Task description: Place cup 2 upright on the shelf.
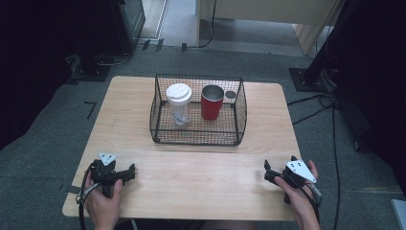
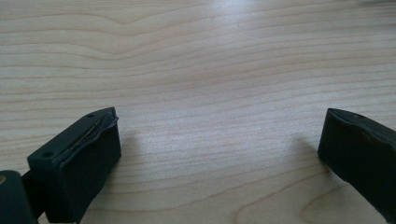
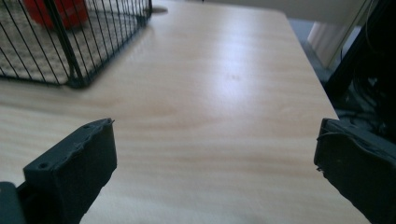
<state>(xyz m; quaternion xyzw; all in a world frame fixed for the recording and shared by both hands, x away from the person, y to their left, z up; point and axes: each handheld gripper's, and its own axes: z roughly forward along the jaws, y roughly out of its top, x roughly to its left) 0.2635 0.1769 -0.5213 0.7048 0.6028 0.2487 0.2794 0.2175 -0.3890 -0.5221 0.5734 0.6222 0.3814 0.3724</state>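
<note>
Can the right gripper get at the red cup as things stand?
Probably yes. The right gripper is open and holds nothing, and bare table lies between it and the basket. The red cup stands upright inside; the basket's top looks open, so come from above.

red cup [image 1: 212, 101], white-lidded cup [image 1: 179, 102], upright in basket [image 1: 198, 136]

Grey carpet floor [image 1: 43, 124] around a pale wooden table [image 1: 268, 105], black stands [image 1: 313, 72] beside.

one wire basket [image 1: 198, 136], two cups [image 1: 212, 102], two grippers [image 1: 129, 173]
</note>
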